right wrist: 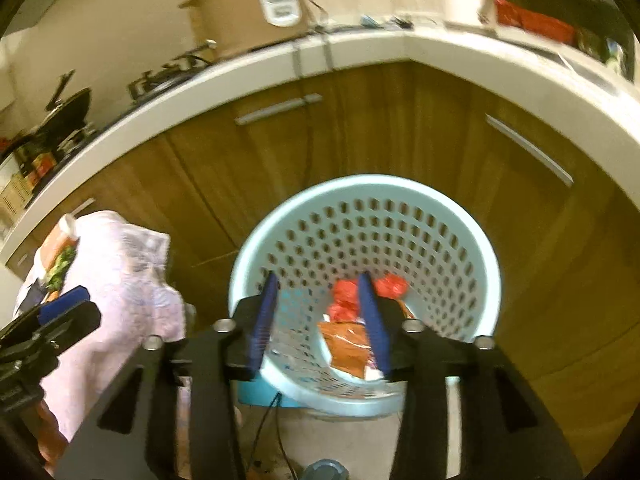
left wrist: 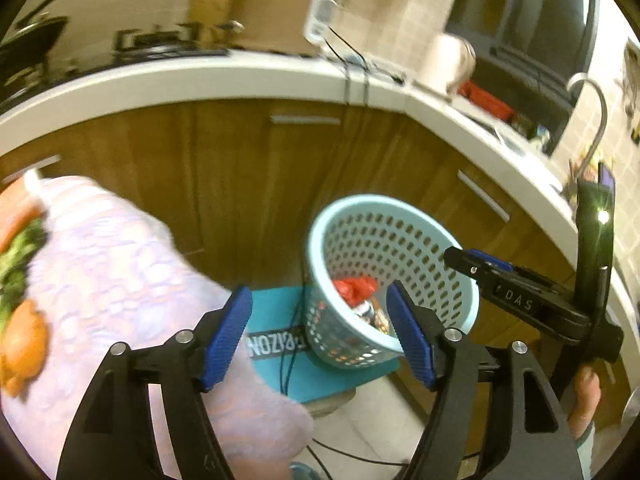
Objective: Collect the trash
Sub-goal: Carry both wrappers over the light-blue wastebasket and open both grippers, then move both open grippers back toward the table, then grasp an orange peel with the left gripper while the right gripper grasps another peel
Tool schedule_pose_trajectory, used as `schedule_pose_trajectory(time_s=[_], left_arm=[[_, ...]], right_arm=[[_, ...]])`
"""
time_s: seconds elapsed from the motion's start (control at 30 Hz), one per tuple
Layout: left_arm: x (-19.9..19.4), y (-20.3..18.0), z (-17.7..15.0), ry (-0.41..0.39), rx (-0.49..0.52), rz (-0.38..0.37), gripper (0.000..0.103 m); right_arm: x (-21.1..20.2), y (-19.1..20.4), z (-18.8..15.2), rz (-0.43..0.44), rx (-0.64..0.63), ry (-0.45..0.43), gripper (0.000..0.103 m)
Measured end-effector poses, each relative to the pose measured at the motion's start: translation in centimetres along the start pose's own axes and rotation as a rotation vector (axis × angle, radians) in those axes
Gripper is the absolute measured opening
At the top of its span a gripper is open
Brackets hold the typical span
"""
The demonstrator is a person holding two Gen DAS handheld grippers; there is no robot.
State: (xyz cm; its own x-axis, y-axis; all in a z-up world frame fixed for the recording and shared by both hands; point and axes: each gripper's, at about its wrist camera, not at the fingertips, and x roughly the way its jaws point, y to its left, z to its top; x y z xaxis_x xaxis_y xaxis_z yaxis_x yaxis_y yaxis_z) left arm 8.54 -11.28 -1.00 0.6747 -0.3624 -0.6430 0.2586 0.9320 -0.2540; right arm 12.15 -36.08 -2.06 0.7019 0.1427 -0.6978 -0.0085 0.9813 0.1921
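A light blue perforated trash basket (left wrist: 400,236) (right wrist: 400,220) stands tilted on a teal box (left wrist: 276,312) before the wooden cabinets. Inside lie red crumpled wrappers (left wrist: 354,286) (right wrist: 345,298) and an orange packet (right wrist: 346,346). My left gripper (left wrist: 320,338) is open and empty, just left of and in front of the basket. My right gripper (right wrist: 320,320) is open and empty, over the basket's mouth above the trash. The right gripper also shows in the left wrist view (left wrist: 516,292), and the left gripper's tip shows in the right wrist view (right wrist: 66,306).
A table with a lilac patterned cloth (left wrist: 112,272) (right wrist: 120,280) stands left of the basket. A white countertop (left wrist: 240,80) (right wrist: 520,64) curves around behind, with a cooker (left wrist: 280,8), a faucet (left wrist: 592,120) and a stove (right wrist: 168,76). Black cables (left wrist: 288,356) run over the floor.
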Motion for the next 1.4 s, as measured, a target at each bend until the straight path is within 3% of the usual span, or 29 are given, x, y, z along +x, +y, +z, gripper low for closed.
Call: schedule_pose_trajectory(time_s=[0.37, 0.63, 0.87, 1.03, 1.4], left_arm=[[-11.6, 9.8, -1.8, -0.171, -0.2, 0.186, 0.072], [-17.1, 17.3, -5.1, -0.182, -0.303, 0.338, 0.078], [-17.6, 22.0, -8.7, -0.095, -0.333, 0.389, 0.082], [-15.6, 24.5, -10.4, -0.004, -0.365, 0.357, 0.082], [-12.7, 24.4, -8.8, 0.046, -0.263, 0.409, 0.078]], right_arm=[[-1.1, 12.6, -0.7, 0.154, -0.213, -0.011, 0.043], [-0.8, 21.6, -2.5, 0.257, -0.347, 0.007, 0.043], [0.8, 27.5, -4.3, 0.37, -0.397, 0.04, 0.043], [2.3, 30.3, -5.5, 0.405, -0.409, 0.076, 0.043], [3.6, 31.6, -6.8, 0.419, -0.412, 0.127, 0.044]])
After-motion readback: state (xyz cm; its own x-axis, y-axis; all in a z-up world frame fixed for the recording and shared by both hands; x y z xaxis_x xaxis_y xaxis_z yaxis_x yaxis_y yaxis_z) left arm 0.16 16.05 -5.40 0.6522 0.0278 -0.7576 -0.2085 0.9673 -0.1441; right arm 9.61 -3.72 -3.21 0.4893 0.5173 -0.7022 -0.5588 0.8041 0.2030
